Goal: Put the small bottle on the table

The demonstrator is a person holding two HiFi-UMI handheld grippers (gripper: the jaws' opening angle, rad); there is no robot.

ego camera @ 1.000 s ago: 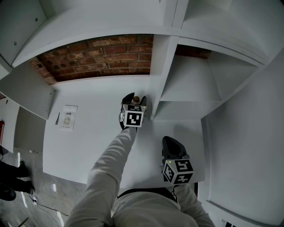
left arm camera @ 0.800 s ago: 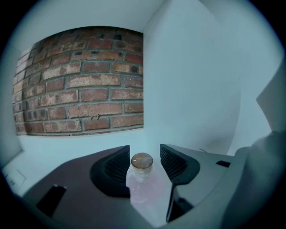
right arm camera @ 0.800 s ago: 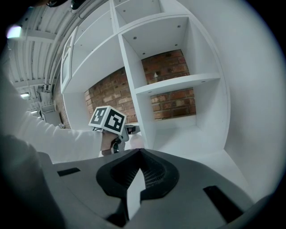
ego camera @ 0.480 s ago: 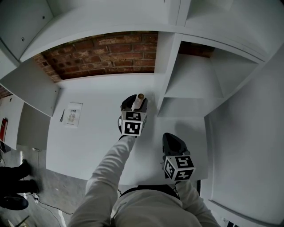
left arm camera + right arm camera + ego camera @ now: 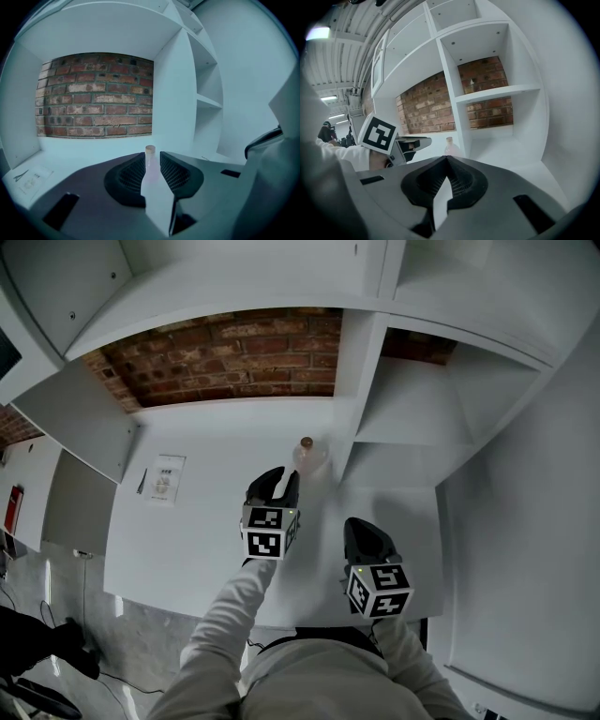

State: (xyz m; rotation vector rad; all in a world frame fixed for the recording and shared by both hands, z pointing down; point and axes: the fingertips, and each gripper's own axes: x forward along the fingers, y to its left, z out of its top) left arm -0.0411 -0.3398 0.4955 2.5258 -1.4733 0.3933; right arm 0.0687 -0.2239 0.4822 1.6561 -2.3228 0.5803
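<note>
We see small bottle upright on table, at 1 o'clock just beyond our left gripper, apart. Its jaws just been closing, narrow gap, nothing between. Right gripper closed, empty.

A red brick wall fills the recess at twelve o'clock. White shelving rises at two o'clock. A printed sheet lies flat at nine o'clock, with a thin dark object just beside its left edge. Grey floor shows at eight o'clock, and above it, at the picture's edge, is a small red item.
</note>
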